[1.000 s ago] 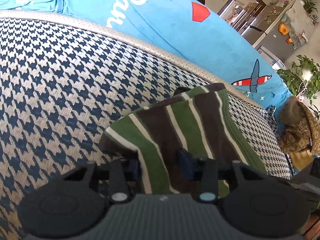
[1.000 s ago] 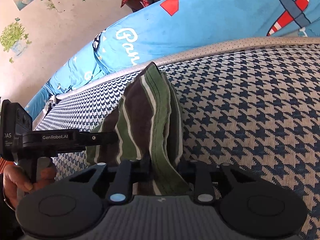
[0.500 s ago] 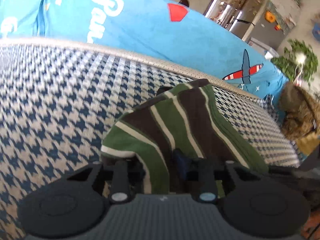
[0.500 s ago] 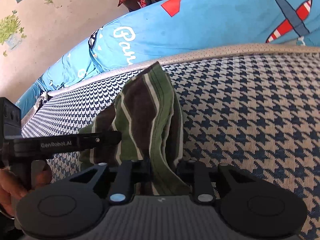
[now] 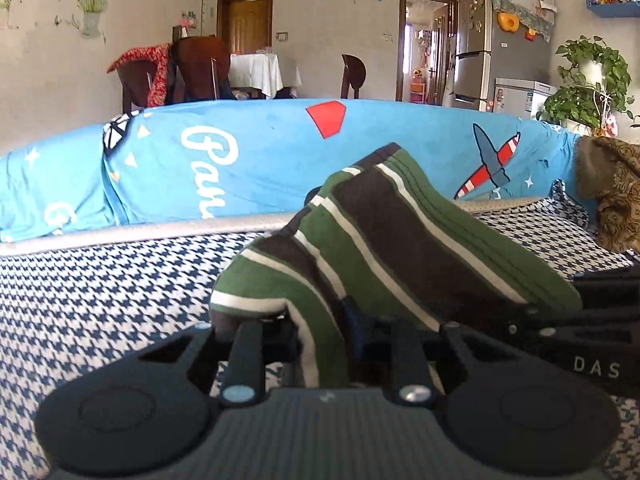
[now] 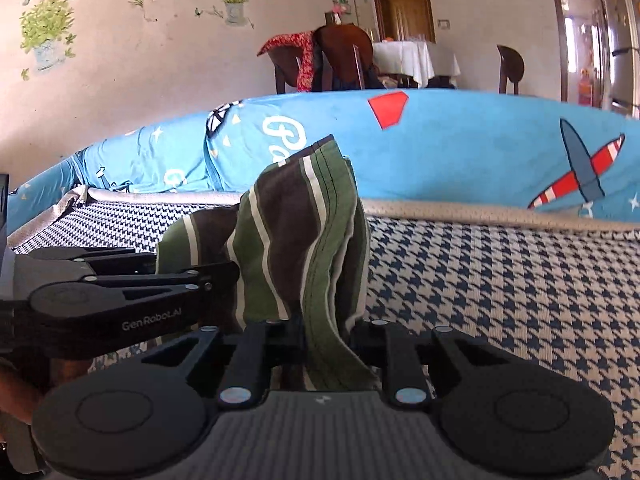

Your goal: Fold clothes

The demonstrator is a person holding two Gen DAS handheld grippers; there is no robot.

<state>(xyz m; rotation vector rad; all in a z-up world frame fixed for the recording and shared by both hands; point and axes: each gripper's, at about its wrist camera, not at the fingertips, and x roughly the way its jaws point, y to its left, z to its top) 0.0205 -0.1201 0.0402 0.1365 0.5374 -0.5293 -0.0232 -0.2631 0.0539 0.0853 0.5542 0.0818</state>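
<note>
Nearest, the left gripper (image 5: 320, 330) is clenched on the striped garment (image 5: 392, 248), and the right gripper (image 6: 326, 326) is clamped on another edge of the same cloth. The garment lies bunched between them, its far part resting on the houndstooth cushion (image 5: 100, 280). It looks soft, light and limp, so it should sag wherever it is unsupported; corners or hems are the best holds. The pinched edges are hidden between the fingers, and the bunching hides what kind of garment it is. Farther back, the blue cover (image 5: 260, 160) hides the sofa back.
</note>
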